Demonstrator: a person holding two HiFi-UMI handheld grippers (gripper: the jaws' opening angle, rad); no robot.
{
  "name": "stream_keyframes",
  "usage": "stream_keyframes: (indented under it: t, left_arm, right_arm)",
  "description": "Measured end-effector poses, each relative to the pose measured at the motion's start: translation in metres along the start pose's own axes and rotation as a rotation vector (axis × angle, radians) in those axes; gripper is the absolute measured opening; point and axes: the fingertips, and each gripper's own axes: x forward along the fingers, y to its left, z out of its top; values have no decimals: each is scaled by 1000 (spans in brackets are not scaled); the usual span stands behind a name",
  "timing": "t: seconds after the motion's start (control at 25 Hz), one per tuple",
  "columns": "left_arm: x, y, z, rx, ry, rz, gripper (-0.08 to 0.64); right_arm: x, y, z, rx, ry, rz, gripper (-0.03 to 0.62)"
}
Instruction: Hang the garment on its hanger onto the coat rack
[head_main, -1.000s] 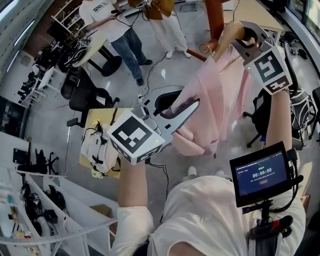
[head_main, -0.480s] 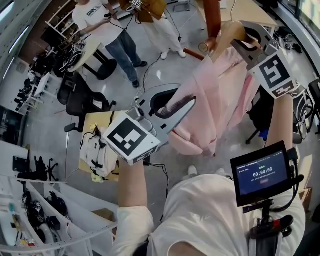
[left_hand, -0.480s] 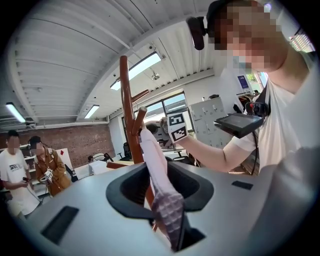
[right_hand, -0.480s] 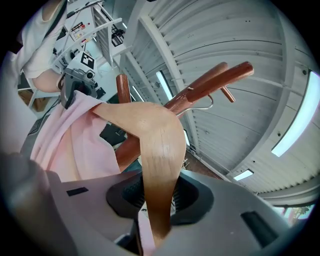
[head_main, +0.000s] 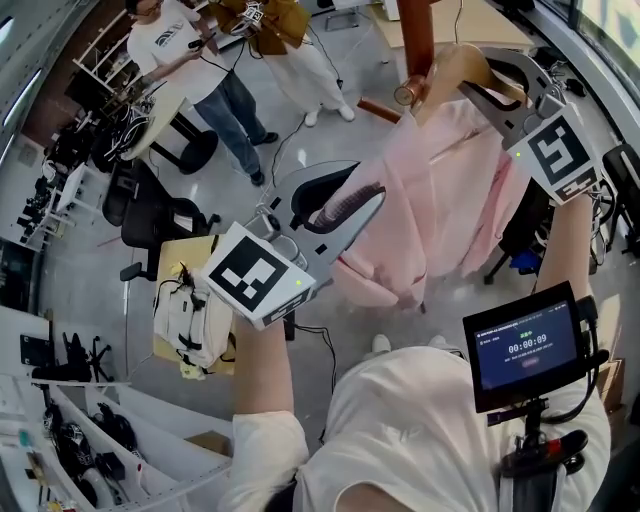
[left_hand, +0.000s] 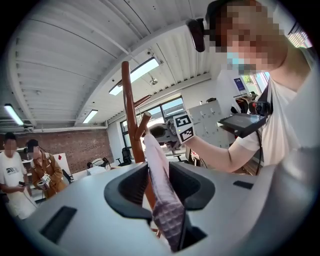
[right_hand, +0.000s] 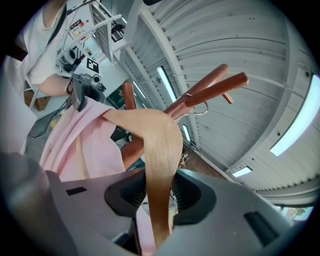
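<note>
The jaws of the left tongs (left_hand: 161, 186) have just been opening and are now standing apart, with a fold of the pink garment (head_main: 430, 210) hanging loose between them, not pressed. Compared with a second ago, the right tongs (right_hand: 159, 195), which are clamping the wooden hanger (right_hand: 160, 145) firmly on both sides, are sitting closer to the coat rack (head_main: 417, 35). In the head view the hanger's shoulder is now lying just beside the end of a peg. I am judging that the left side is letting go of the cloth while the right side is bringing the wire hook (right_hand: 199, 109) to the pegs (right_hand: 215, 82). Whether the hook is already resting on one, I cannot tell. The garment is hanging on its hanger in the air, near the rack. I am counting one garment, one hanger, one coat rack with two pegs showing, two tongs, and two people (head_main: 190, 50) standing behind.
</note>
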Motion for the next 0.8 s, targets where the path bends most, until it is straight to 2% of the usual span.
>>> stream_keyframes:
  t: [0.12, 0.56, 0.8]
  left_arm:
    - [3, 3, 4, -5, -23, 0, 126]
    - [-4, 3, 9, -3, -79, -46, 126]
    - [-6, -1, 11, -39, -135, -78, 126]
  right_arm:
    - [-6, -5, -5, 9, 15, -17, 150]
    - [-37, -3, -7, 50, 35, -129, 149]
    - [-57, 11, -4, 75, 29, -181, 149]
